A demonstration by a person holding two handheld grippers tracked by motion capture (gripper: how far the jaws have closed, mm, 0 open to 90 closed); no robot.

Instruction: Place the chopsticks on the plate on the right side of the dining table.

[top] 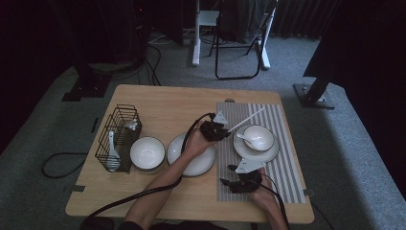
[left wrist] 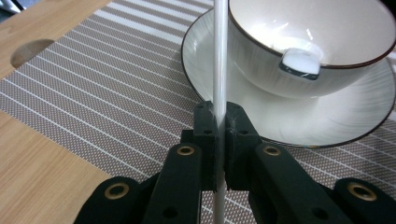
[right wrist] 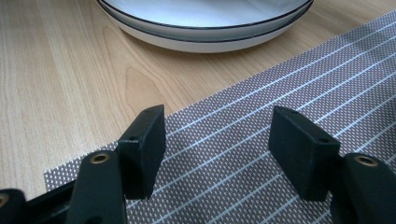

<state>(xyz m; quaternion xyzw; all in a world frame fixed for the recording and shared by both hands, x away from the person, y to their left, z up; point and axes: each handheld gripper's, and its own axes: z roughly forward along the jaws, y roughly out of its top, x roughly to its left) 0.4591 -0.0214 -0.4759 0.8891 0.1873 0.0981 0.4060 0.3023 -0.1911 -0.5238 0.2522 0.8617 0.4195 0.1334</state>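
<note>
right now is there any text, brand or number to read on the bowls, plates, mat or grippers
None: no readable text in any view.
The bowl, plate, striped mat and both grippers, left and right, bear no letters, numbers or marks.
The wire basket and its contents are too small to tell.

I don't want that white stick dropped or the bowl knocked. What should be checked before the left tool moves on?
1. Left tool shut on the chopstick: ok.
2. Grip near the chopstick's middle for balance: not ok, it is held near one end in the high view.
3. Chopstick clear of the bowl: cannot tell, it passes right beside the rim.
4. Spoon resting inside the bowl: ok.
5. Right tool open and off to the side, over the placemat: ok.
6. Bowl seated on its plate: ok.
</note>
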